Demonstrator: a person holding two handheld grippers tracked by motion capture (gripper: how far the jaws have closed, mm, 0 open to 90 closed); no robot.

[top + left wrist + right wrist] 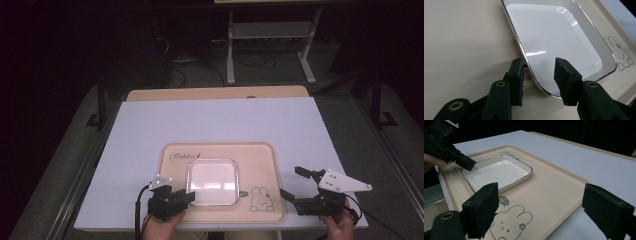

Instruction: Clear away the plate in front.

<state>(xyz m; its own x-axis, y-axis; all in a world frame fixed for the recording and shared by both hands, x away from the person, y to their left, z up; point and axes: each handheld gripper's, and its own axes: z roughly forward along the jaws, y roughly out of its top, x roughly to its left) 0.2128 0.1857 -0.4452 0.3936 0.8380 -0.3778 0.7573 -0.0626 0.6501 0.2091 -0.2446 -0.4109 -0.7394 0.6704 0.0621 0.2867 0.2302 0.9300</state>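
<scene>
Straddling the near left corner of the square white dish with a thin metallic rim (559,37), the left hand-held gripper (539,75) has its jaws spread, one outside the rim, one over the dish floor, not yet pinching. The dish sits on the beige plastic tray with a rabbit drawing (260,165), left of that rabbit. The step looks like grasping the rim; next, the jaws must close squarely. The right hand-held gripper (296,184) hovers wide open off the tray's right edge, above the white tabletop (220,120).

A lab: a white-topped table (215,120) on metal rails, cables (250,59) trailing beyond.
</scene>
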